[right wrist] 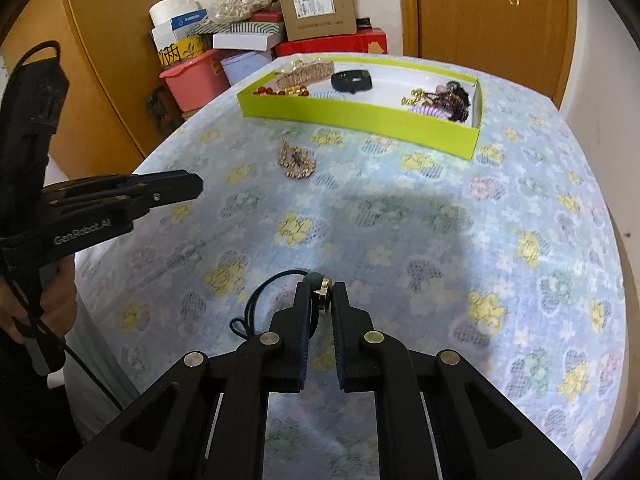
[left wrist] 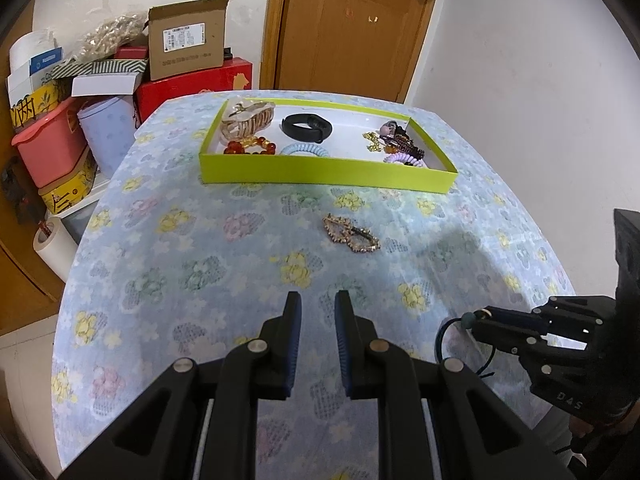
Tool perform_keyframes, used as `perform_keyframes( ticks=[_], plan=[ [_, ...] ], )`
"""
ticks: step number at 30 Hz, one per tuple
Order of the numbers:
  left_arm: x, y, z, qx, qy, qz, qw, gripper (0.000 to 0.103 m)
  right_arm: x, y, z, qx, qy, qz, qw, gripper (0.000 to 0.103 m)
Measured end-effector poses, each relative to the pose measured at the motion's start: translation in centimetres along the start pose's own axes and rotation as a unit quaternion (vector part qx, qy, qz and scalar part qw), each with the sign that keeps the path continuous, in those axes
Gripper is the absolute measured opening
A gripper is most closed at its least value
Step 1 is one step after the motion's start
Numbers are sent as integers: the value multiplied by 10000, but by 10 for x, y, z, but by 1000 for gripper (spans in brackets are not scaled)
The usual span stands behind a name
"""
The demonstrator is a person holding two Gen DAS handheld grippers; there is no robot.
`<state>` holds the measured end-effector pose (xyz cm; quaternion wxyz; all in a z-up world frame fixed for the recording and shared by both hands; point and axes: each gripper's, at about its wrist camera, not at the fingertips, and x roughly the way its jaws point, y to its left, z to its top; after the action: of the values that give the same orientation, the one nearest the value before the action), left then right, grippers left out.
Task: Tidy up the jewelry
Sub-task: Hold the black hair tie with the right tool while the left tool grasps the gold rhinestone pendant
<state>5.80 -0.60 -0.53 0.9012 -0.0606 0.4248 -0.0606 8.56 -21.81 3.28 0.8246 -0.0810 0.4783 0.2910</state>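
Cord necklace pinched, brooch left

Right tongs (right wrist: 320, 292) gripped the cord necklace's pendant (right wrist: 324, 286) at the desk's (right wrist: 440, 240) six o'clock; left tongs (left wrist: 318, 300) narrow, empty. Green tray (left wrist: 320, 170) at twelve held most pieces; gold brooch (left wrist: 352, 234) remained outside.

hidden: green tray (right wrist: 360, 114) near wall covers lower parts of the hair ties | too small: tangled pieces in tray's right corner (left wrist: 394, 142) | cut off: person's hand (right wrist: 38, 304) at left edge
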Motion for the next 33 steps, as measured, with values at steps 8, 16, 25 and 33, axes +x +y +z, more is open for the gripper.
perform_keyframes(
  ticks=[8, 16, 25, 33],
  plan=[
    [24, -5, 20, -146, 47, -213, 9997, 35, -11, -17, 8, 157, -236, -109, 9995, 10],
    [59, -6, 36, -518, 259, -450, 9973, 36, -9, -36, 10, 338, -222, -144, 9991, 10],
    [76, -15, 52, -374, 243, -484, 9978, 36, -2, -48, 11, 445, -199, -99, 9988, 10],
    [78, -23, 52, -70, 175, -381, 9991, 36, 0, -56, 12, 486, -207, -66, 9986, 10]
  ],
)
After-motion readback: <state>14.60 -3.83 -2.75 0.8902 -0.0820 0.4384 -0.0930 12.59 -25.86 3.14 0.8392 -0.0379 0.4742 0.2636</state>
